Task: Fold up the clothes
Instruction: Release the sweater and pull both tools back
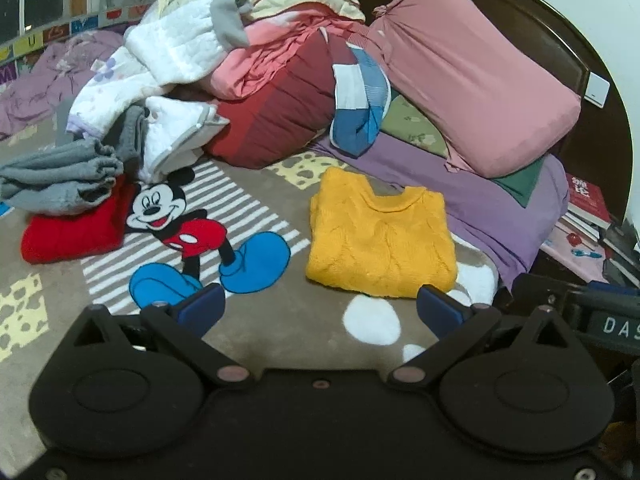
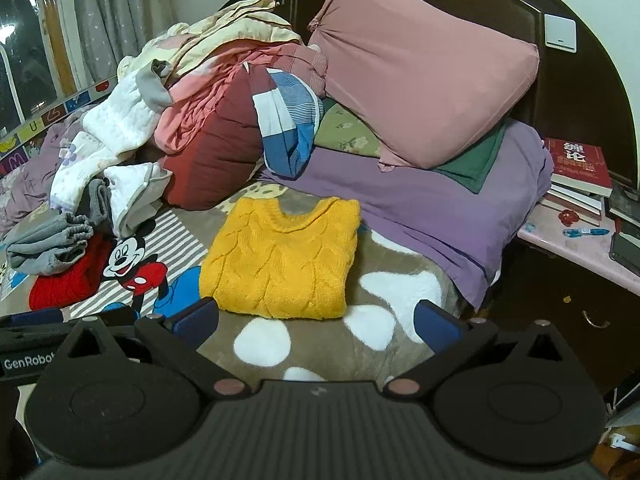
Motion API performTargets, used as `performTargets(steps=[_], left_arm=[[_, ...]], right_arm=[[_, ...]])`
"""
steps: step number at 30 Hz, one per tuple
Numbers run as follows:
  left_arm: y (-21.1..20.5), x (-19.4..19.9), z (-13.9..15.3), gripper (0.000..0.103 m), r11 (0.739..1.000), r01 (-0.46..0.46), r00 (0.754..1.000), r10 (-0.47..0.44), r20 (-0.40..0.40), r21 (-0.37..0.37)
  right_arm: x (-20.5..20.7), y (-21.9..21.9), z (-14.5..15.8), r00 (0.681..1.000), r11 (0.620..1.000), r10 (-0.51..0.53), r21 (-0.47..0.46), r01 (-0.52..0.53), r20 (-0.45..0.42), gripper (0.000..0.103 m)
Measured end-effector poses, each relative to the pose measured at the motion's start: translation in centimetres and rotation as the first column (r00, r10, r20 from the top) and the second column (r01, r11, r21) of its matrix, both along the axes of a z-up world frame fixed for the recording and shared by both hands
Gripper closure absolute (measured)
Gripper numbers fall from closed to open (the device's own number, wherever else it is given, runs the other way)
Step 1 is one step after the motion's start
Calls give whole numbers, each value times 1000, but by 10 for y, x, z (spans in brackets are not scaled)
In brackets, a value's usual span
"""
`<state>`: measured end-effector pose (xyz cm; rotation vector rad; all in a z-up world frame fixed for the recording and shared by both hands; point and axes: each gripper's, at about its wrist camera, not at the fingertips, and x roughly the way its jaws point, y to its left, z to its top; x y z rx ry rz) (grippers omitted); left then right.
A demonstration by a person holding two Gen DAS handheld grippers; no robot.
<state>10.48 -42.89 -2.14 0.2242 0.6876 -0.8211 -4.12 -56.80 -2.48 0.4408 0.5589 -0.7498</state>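
A yellow cable-knit sweater [image 1: 380, 236] [image 2: 280, 260] lies folded into a neat rectangle on the cartoon-mouse blanket [image 1: 280, 336] [image 2: 344, 356], collar toward the pillows. My left gripper [image 1: 320, 308] hovers open just in front of it, nothing between its blue pads. My right gripper [image 2: 316, 320] is also open and empty, its pads just short of the sweater's near edge. At the left, a grey garment [image 1: 60, 180] [image 2: 48, 244] rests folded on a folded red knit [image 1: 72, 232] [image 2: 64, 284].
Behind the sweater rise a heap of quilts and bedding [image 1: 240, 52] [image 2: 192, 92], a pink pillow [image 1: 472, 76] [image 2: 420, 72] and a purple pillow [image 1: 480, 200] [image 2: 420, 204] against a dark headboard. Books [image 2: 580, 168] and a pen lie on a pink bedside top at the right.
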Motion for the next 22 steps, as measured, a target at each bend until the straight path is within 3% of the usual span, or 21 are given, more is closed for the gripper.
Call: performTargets(steps=[22], left_arm=[[6,-8,0,0,1000,11,999,-11,35,-3]], right_arm=[[-3,8,-3,1000,1000,11,-17,-12,-20,0]])
